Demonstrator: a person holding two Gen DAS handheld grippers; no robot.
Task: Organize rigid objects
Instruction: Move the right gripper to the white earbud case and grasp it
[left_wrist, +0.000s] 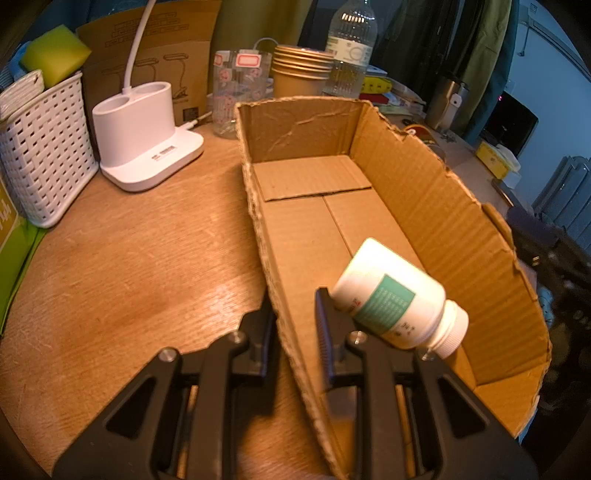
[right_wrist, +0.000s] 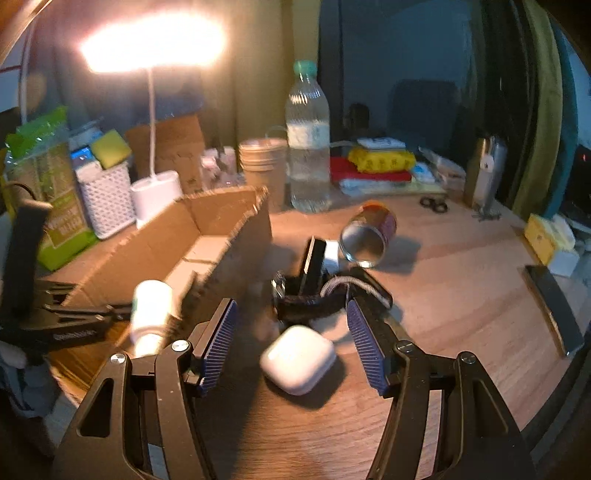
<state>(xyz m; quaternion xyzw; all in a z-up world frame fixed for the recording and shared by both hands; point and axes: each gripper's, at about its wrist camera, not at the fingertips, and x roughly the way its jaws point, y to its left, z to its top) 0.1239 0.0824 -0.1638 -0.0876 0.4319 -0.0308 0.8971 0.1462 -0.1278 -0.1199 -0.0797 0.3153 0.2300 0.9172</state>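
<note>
An open cardboard box (left_wrist: 436, 206) lies on the wooden table. A white pill bottle (left_wrist: 397, 295) with a green label lies tilted inside it, against my left gripper's right finger. My left gripper (left_wrist: 293, 306) straddles the box's left wall and is shut on it. In the right wrist view the box (right_wrist: 229, 236) is at the left with the bottle (right_wrist: 149, 314) in it. My right gripper (right_wrist: 291, 314) is open just above a white earbud case (right_wrist: 297, 363). Beyond it lie a black strap-like item (right_wrist: 314, 295) and a metal can (right_wrist: 369, 234) on its side.
A white lamp base (left_wrist: 144, 133), a white basket (left_wrist: 44, 147), a glass (left_wrist: 236, 92), paper cups (left_wrist: 301, 72) and a water bottle (left_wrist: 351, 44) stand behind the box. A phone (right_wrist: 554, 310) lies at the right, with yellow boxes (right_wrist: 546, 236) near the table edge.
</note>
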